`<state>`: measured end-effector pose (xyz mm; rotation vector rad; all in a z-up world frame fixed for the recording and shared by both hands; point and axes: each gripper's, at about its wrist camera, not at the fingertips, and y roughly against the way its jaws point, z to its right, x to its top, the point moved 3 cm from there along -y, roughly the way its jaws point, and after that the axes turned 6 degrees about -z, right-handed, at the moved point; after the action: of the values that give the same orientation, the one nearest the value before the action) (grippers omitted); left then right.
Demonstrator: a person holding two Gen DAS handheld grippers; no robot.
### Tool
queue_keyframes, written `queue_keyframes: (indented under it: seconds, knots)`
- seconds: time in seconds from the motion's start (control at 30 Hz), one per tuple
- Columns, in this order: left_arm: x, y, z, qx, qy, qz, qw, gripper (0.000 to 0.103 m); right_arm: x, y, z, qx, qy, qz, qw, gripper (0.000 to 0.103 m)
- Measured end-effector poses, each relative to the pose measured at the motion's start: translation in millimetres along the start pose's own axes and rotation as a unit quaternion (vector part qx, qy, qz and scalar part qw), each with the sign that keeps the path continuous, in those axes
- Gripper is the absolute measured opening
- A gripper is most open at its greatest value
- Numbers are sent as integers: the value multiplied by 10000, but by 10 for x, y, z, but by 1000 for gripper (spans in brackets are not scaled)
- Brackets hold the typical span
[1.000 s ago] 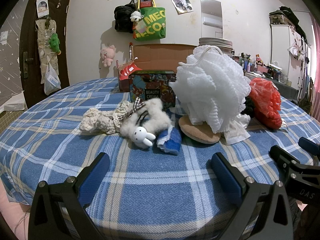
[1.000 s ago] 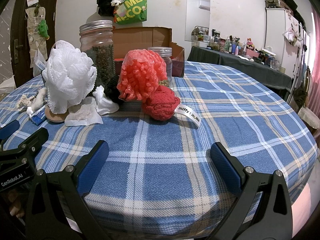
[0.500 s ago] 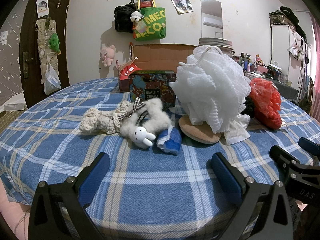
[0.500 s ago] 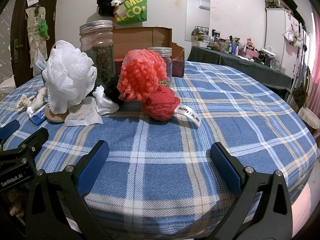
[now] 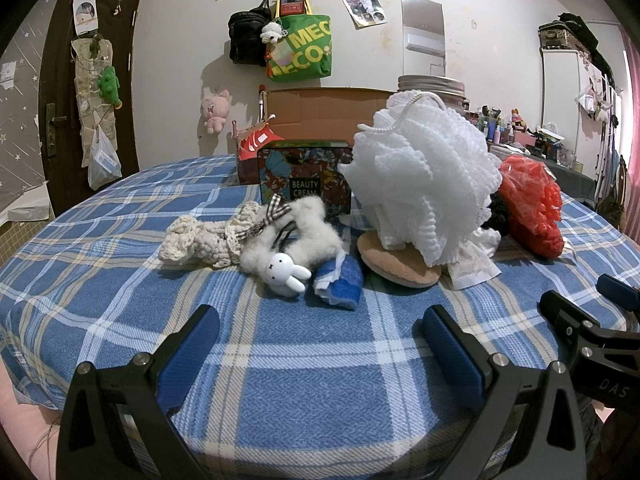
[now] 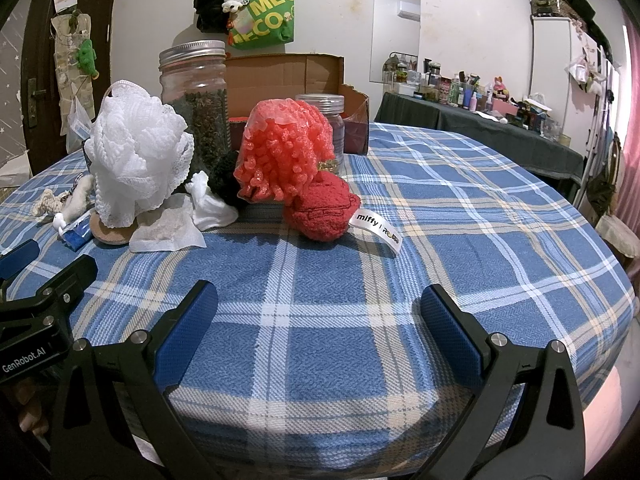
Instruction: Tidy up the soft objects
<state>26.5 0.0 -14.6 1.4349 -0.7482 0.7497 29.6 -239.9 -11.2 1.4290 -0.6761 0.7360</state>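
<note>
Blue-and-white plaid cloth (image 5: 280, 368) covers the whole bench, its front edge curving away at the bottom of both views. Nothing has changed over the last second: both grippers sit exactly as they did, and no soft item has shifted. That suggests the sorting has not yet begun, or is paused between picks.

Low in the left wrist view, the left gripper (image 5: 320, 340) hovers with its blue fingers spread wide and nothing between them; the right gripper (image 6: 320, 328) is likewise spread and empty, low in its own view.

Across the middle of the left view lie the soft things: a cream crocheted piece (image 5: 200, 240), a fluffy scrunchie with a white rabbit charm (image 5: 286, 270), a blue cloth scrap (image 5: 340, 280), a tan powder puff (image 5: 396, 266) and a white mesh bath pouf (image 5: 424, 176) standing on the puff. At centre in the right view, a bag of red foam curls (image 6: 284, 152) leans over a red plush pouch (image 6: 322, 210) with a "miffy" label.

Behind them stand a "Beauty Cream" tin (image 5: 306, 178), a large glass jar (image 6: 194, 100) and an open cardboard box (image 6: 288, 76), perhaps the destination. On the white wall, upper centre, hangs a green tote bag (image 5: 302, 50); a dark door (image 5: 84, 92) fills the left, and a cluttered dresser (image 6: 480, 120) sits at right.
</note>
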Motion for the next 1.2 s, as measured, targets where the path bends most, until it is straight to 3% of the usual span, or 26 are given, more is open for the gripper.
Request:
queue_keyframes:
  seconds: [0.7,0.97,1.2]
  knots:
    - [3,2,5,-18,-5,-8,10000,103,0,25,1,72,-20,-28,10000,103]
    - [167,80,-18,-299,19,58,9995,103,148,12,89,401,-202,2,9990,103]
    - [270,108,51,-419,28,126,9990,103,283,67,103,448,-191,108,9988,103]
